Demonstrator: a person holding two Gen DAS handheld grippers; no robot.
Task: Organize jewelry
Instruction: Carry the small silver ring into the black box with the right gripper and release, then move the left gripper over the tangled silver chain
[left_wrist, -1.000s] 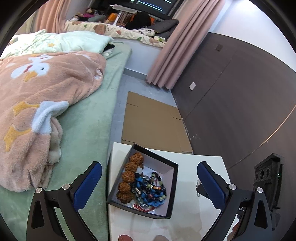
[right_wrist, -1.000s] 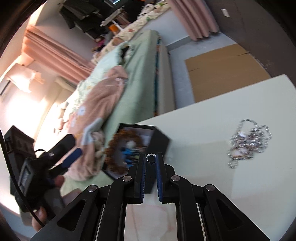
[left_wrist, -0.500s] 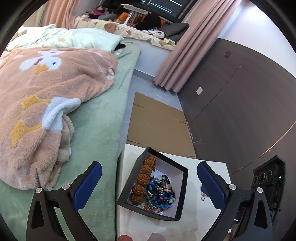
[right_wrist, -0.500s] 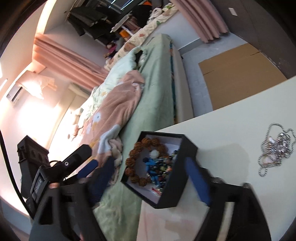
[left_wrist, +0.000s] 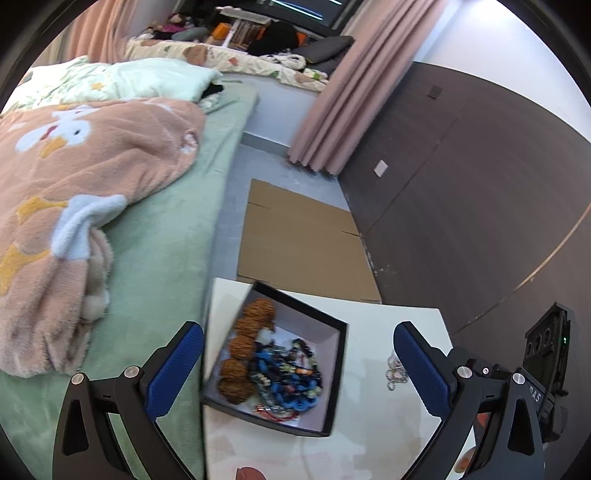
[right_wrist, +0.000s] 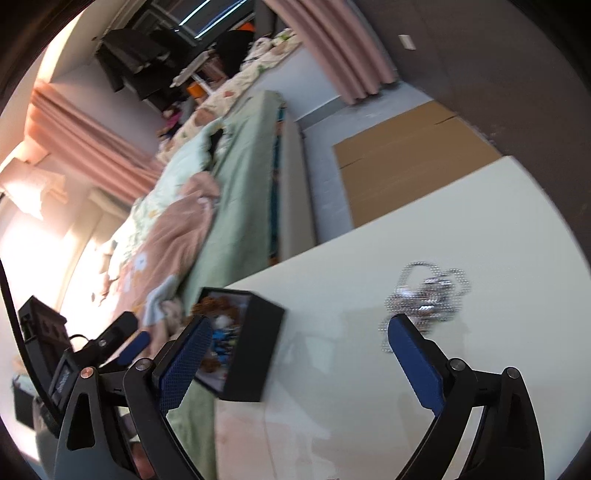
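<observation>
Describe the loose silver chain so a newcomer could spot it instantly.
Start at the white table beside the green bed. The black box of beads sits near its bed-side edge; the silver chain lies apart, heaped on bare tabletop. It is the only jewelry outside the box, and metallic.

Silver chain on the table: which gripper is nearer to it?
Right. The right gripper hangs open just short of the silver chain, one fingertip beside it. The left gripper, also open, faces the black box, chain off to its right.

Green bed (left_wrist: 166, 236); peach blanket (left_wrist: 85, 177); floor cardboard (left_wrist: 303, 240)
</observation>
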